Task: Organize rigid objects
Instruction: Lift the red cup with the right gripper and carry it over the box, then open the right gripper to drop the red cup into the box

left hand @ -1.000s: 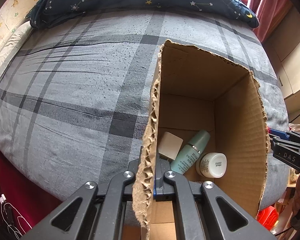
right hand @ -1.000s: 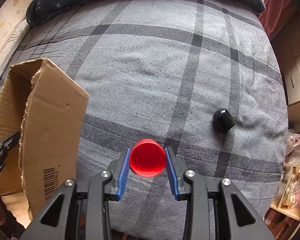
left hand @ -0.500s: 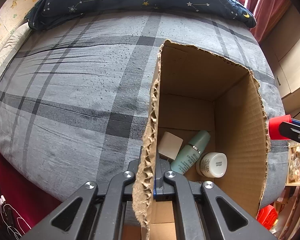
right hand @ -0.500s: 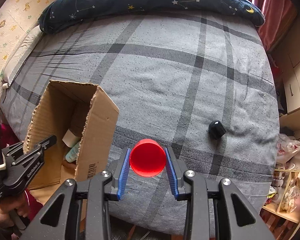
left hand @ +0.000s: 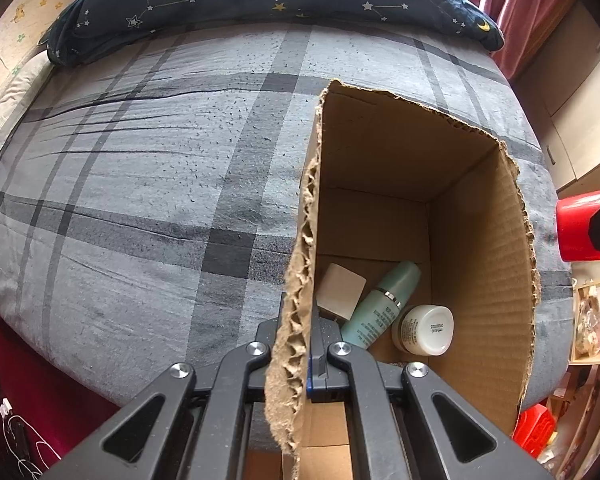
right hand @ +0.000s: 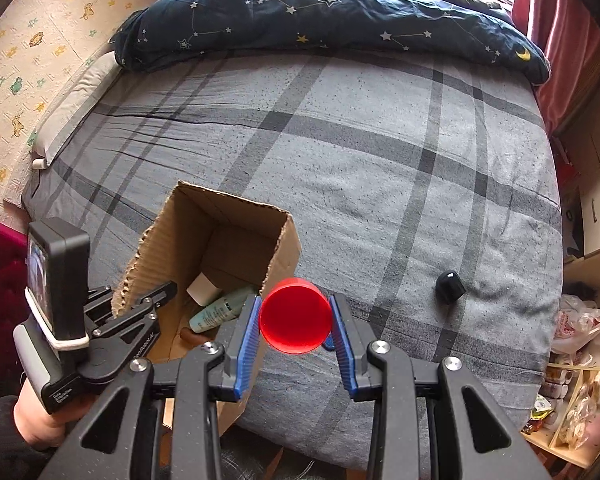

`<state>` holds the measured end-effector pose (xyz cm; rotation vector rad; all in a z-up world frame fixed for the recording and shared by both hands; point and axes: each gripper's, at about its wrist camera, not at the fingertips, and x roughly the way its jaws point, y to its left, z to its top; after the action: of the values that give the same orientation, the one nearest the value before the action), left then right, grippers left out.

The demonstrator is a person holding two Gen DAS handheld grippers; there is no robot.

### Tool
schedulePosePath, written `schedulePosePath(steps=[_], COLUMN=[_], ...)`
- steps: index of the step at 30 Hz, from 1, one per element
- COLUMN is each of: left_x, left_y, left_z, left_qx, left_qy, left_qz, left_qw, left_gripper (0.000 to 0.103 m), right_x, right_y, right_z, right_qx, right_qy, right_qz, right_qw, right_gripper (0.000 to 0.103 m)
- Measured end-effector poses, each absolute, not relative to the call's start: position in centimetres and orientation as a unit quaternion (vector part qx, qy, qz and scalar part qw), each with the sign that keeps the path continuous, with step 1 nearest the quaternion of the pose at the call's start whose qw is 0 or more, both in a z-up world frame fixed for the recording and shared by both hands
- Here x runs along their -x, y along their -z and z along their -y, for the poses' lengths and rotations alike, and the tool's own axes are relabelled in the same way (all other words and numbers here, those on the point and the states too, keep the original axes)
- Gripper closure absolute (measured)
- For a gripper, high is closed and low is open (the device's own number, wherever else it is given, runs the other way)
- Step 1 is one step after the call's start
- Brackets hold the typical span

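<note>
A red cup (right hand: 295, 315) is hanging tilted above the bed's near edge, beside the open cardboard box (right hand: 278, 254). Inside the box a white block (left hand: 339, 290), a green bottle (left hand: 384, 302) and a white jar (left hand: 426, 330) are lying together. A black cap (right hand: 450, 281) is sitting near the bed's right edge.

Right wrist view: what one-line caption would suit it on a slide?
Right hand-held gripper carries a red cup toward a cardboard box on the bed, its wall pinched by the left hand-held gripper.
</note>
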<state>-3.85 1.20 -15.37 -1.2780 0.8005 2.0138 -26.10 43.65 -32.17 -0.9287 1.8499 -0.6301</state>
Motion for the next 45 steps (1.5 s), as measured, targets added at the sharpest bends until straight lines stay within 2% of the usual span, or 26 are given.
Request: schedulePosePath(steps=[25,41,43,45], left_x=[3.4,3.1,3.1,3.2], left_y=[15.6,15.6,15.6,15.6], left_z=[-2.6,-3.2,-3.2,-3.2], left_qx=[0.490,0.493,0.495,0.497], left_qy=[-0.763,-0.766,-0.766,-0.767], left_qz=[-0.292,-0.285,-0.283,-0.280], left_qw=[0.305,0.297,0.296,0.292], left_gripper=[0.100,0.100,0.100,0.100], right_x=[26.7,26.6,26.5,26.4], right_y=[37.7,38.5,38.5,38.4], right_z=[-44.2,-43.7,-43.8,-43.9], right_qx=[0.408,0.426,0.429,0.438], right_qy=[0.197,0.176,0.173,0.171], right_qz=[-0.761,-0.752,-0.750,-0.744], right_qw=[0.464,0.471,0.472,0.475], right_gripper=[0.066,0.066,0.063,0.054])
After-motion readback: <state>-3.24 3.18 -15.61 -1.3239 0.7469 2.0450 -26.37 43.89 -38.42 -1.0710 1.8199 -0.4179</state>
